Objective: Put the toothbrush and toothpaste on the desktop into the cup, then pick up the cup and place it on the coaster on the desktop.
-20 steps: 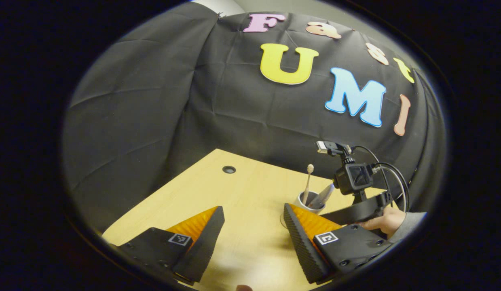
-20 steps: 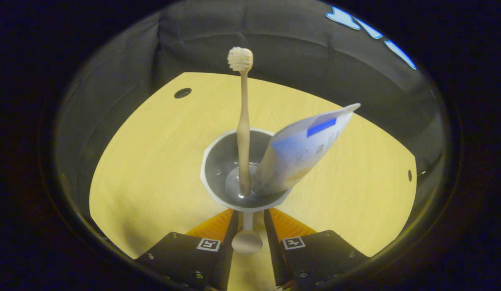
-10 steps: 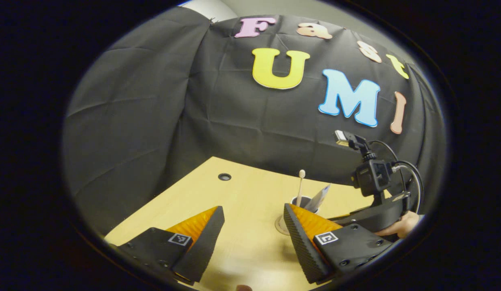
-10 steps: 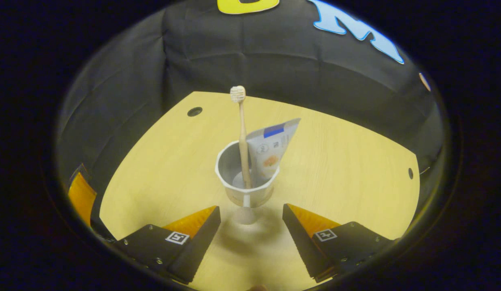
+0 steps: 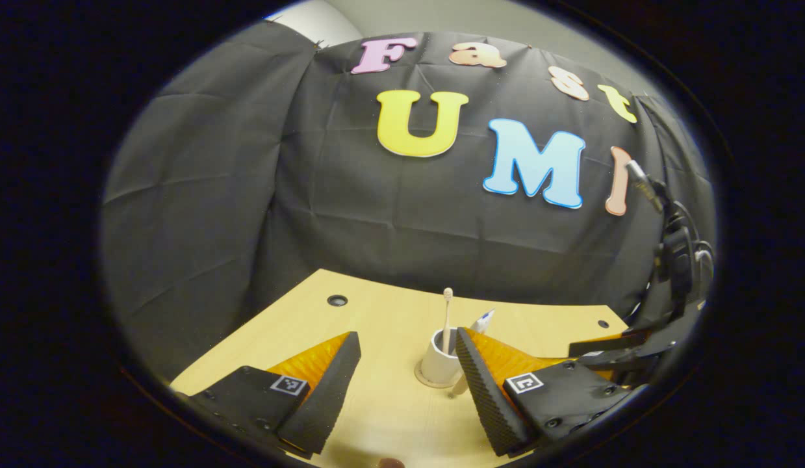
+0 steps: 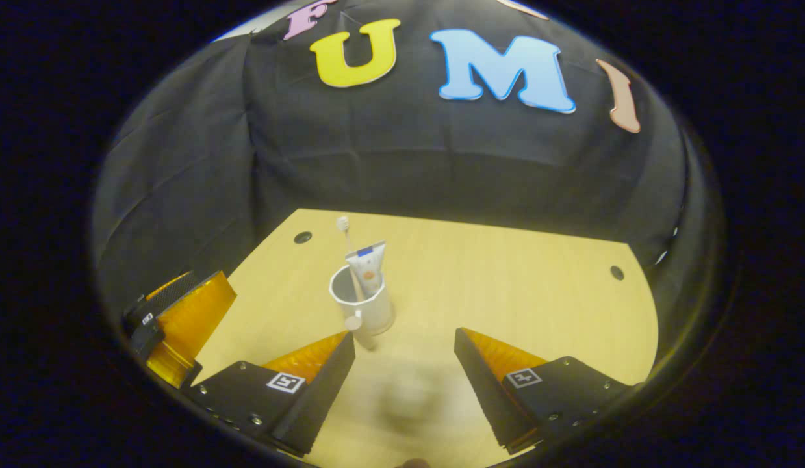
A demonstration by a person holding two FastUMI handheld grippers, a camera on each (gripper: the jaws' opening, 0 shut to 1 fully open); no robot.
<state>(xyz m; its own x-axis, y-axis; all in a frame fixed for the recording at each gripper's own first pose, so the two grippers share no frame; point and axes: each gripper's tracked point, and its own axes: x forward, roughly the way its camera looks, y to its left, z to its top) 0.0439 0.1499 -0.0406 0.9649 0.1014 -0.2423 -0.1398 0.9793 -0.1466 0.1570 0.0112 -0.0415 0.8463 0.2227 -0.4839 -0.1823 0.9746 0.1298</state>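
Standing upright on the tabletop (image 6: pixel 506 286), the cup (image 6: pixel 370 305) rests on the round coaster (image 5: pixel 423 379) and holds the toothbrush (image 6: pixel 345 242), head up, and the toothpaste (image 6: pixel 368 268), leaning beside it. The right hand-held gripper (image 6: pixel 405 364) has its fingers spread wide with nothing between them; the cup sits ahead of its left finger, apart from it. The left hand-held gripper (image 5: pixel 408 367) is likewise spread wide and empty, with the cup beyond its fingers.
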